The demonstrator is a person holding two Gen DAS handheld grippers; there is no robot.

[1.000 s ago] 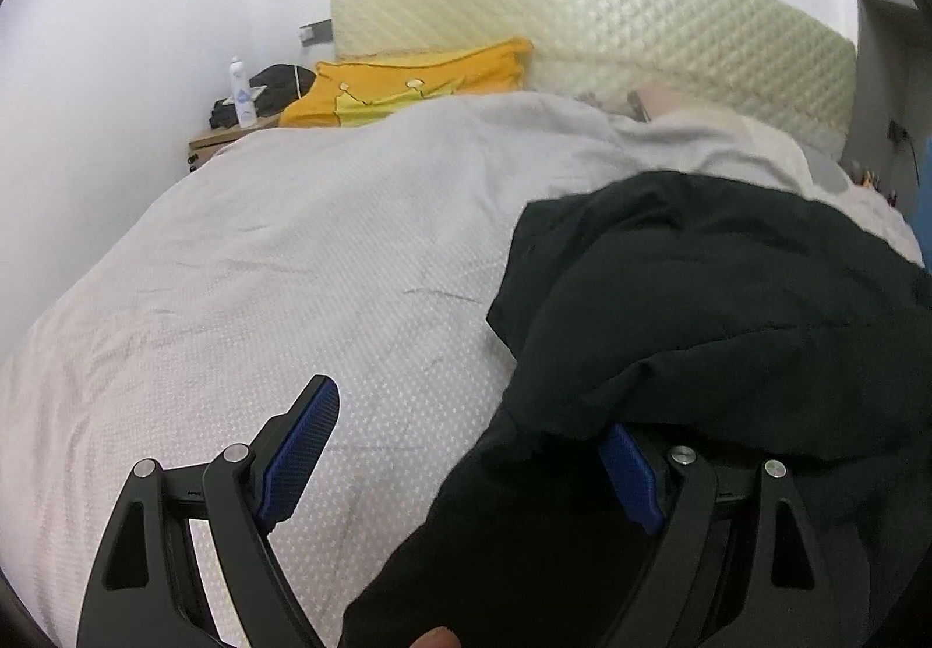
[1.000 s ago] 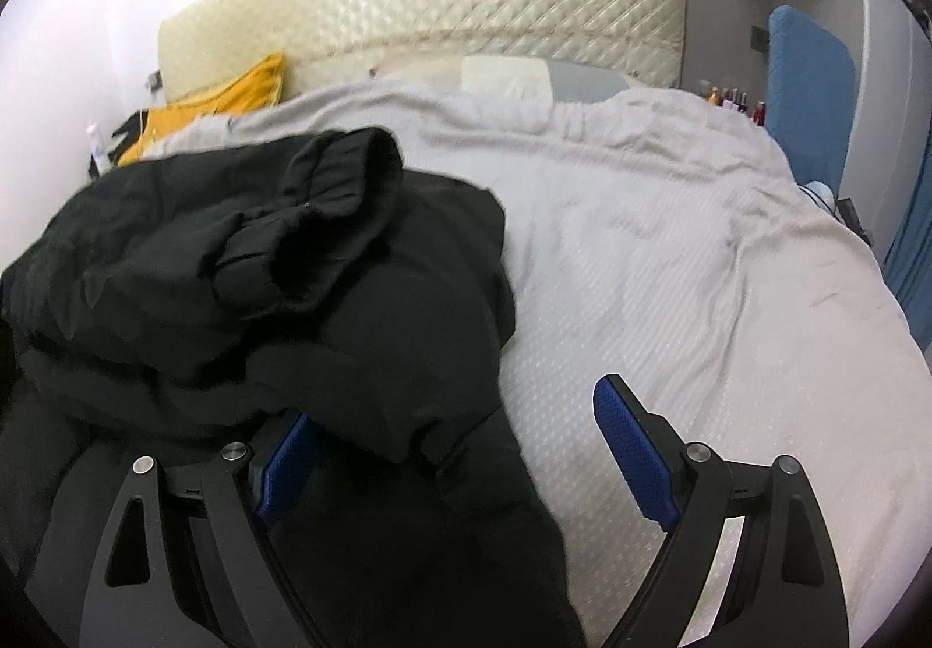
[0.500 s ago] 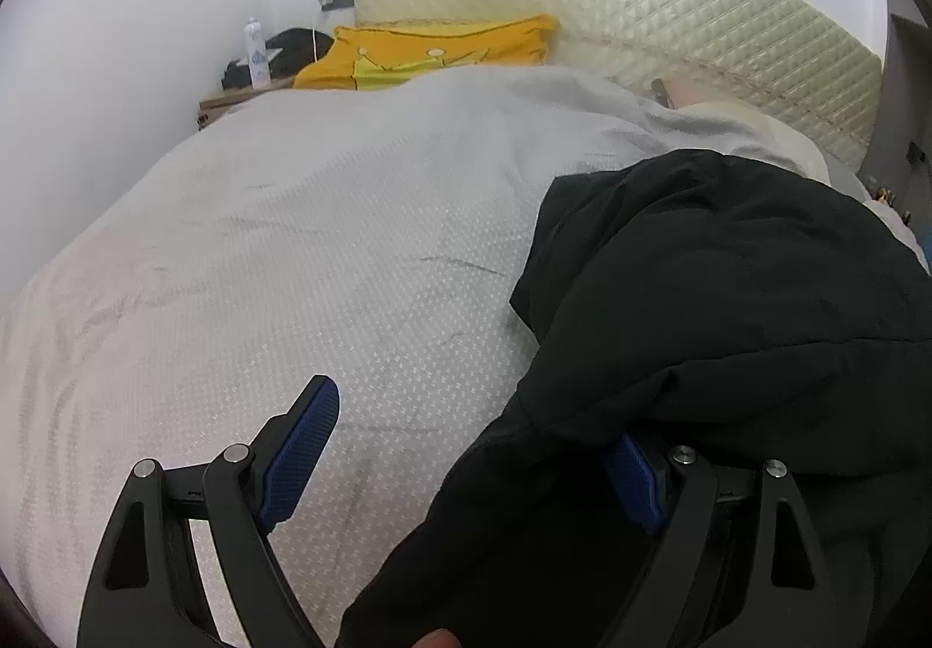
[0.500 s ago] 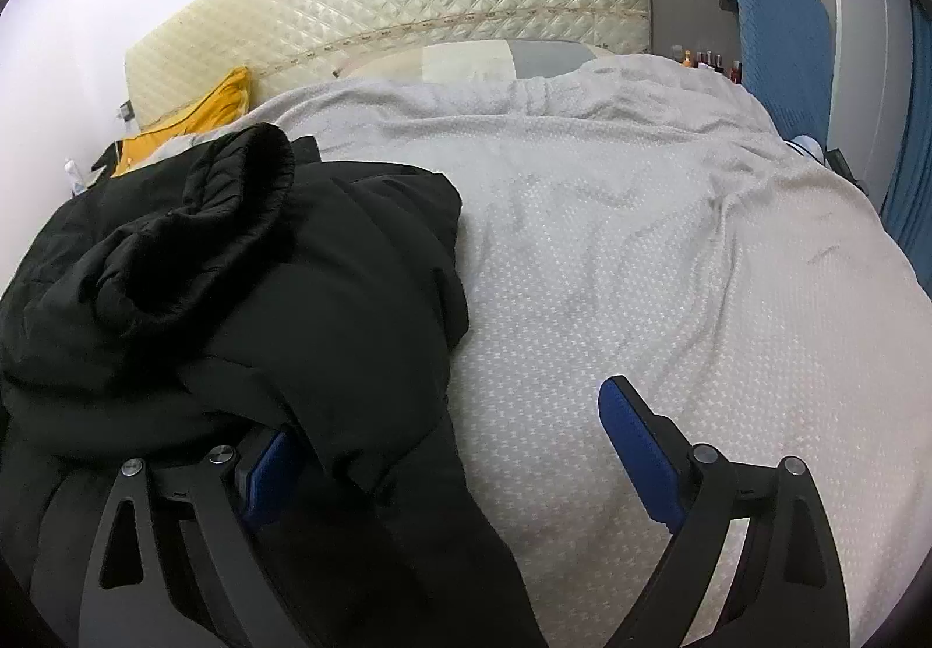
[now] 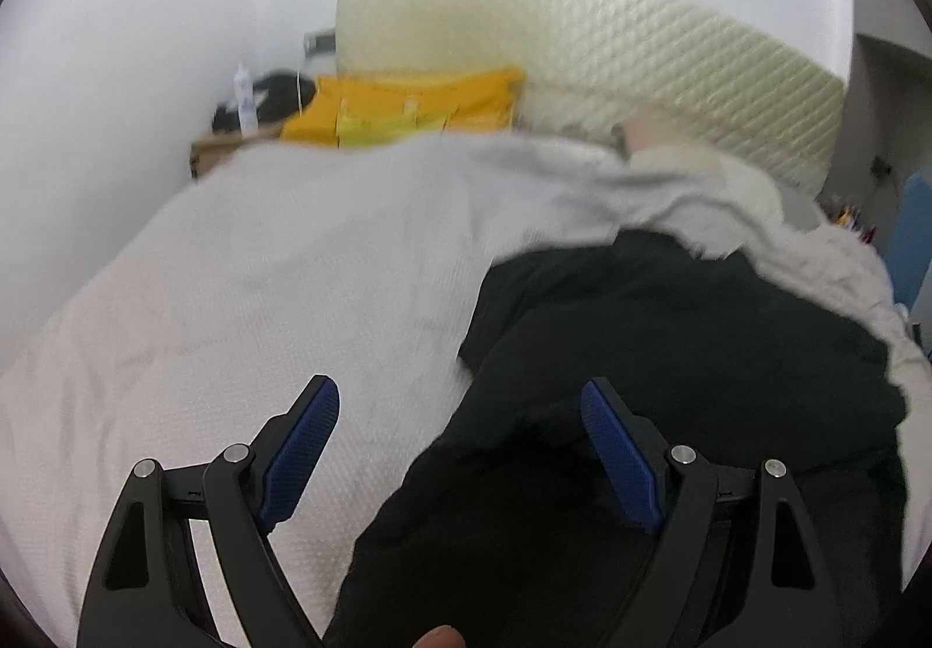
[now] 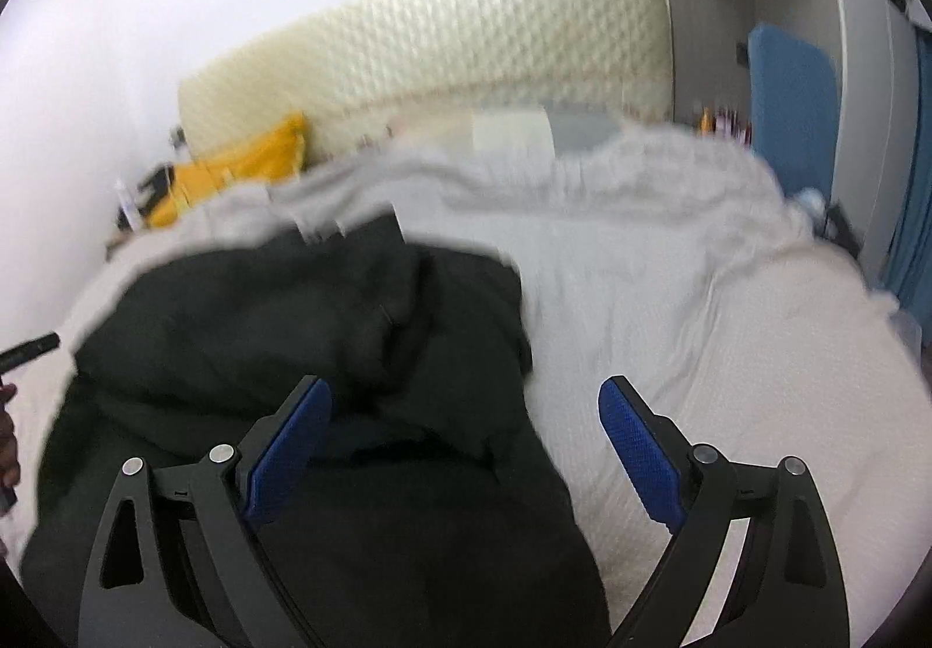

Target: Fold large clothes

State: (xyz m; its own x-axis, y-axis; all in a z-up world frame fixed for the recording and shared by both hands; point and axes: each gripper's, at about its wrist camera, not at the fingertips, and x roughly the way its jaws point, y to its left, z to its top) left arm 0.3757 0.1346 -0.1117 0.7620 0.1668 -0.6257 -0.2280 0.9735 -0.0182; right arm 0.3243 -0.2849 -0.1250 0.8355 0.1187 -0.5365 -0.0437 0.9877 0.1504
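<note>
nearest, left gripper [image 5: 460,403] with jaws wide apart, gripping nothing, blue pads [image 5: 300,450] clear above the cloth. likewise right gripper [image 6: 466,406], jaws spread and empty. under and just past both, black garment [image 5: 670,333] bunched in a rumpled heap on the pale grey bedspread [image 5: 279,264], one dark length trailing toward the near edge. further back, yellow pillow [image 5: 408,106] against the cream quilted headboard [image 5: 641,48]. off to the far right, blurred blue chair back [image 6: 792,106].
</note>
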